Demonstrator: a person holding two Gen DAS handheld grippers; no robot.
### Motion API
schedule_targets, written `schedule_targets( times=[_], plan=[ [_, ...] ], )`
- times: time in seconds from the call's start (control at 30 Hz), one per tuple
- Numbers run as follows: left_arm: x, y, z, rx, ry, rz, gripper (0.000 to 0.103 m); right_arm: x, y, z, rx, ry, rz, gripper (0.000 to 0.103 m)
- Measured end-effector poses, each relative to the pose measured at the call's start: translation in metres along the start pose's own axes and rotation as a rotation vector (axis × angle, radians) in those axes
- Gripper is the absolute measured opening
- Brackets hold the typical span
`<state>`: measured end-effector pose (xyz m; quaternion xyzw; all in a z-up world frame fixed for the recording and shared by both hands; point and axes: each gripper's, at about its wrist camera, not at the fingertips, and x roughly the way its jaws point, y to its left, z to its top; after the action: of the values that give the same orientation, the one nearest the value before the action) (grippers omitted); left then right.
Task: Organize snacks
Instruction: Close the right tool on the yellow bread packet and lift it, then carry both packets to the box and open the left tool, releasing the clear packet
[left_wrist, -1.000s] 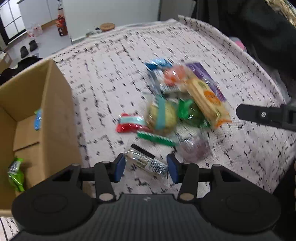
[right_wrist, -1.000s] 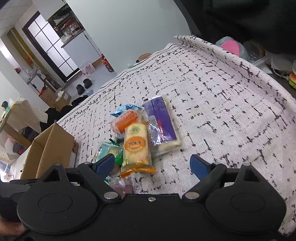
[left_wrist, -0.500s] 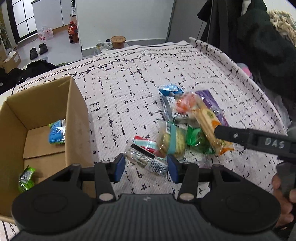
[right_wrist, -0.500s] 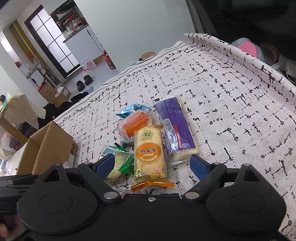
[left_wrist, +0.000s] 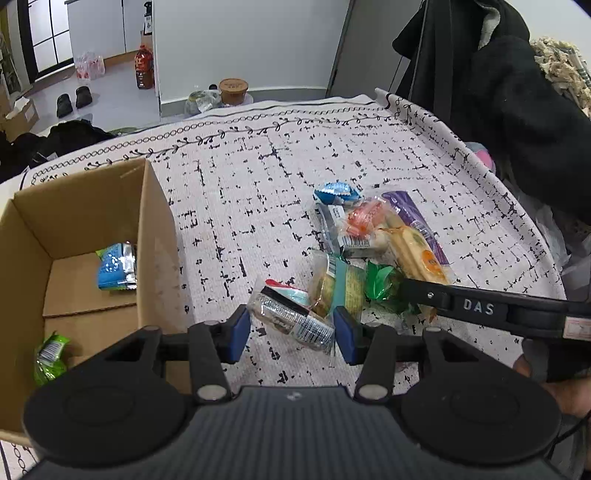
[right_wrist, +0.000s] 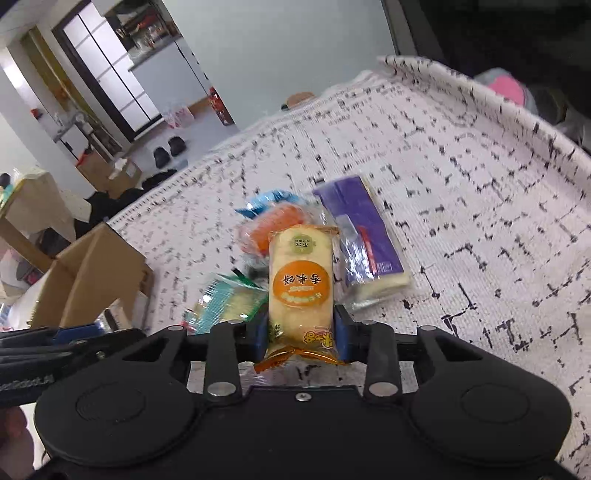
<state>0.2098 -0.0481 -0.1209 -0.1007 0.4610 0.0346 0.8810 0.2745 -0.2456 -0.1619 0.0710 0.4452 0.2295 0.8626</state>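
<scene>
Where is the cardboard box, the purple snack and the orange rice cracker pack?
cardboard box (left_wrist: 155, 236), left wrist view, on its right wall.
purple snack (right_wrist: 360, 225), right wrist view, on the purple top of its wrapper.
orange rice cracker pack (right_wrist: 301, 284), right wrist view, on its orange circle.

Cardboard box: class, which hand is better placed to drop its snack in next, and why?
Left. The left gripper holds a clear packet right beside the cardboard box. The right gripper, jaws closing on the rice cracker pack, is farther away over the pile.
</scene>
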Motion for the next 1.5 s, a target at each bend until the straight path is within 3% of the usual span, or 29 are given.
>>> schedule_targets(
  times=[0.63,1.5],
  plan=[
    [-0.06,0.022,0.015,-0.029,-0.166,0.009,0.048,-0.05,0.05,0.018,-0.009,-0.133,0.082,0.034],
    [-0.106,0.091,0.008,-0.155,-0.276,0.055,0.048,-0.048,0.136,0.012,-0.103,-0.152,0.162,0.034]
  ],
)
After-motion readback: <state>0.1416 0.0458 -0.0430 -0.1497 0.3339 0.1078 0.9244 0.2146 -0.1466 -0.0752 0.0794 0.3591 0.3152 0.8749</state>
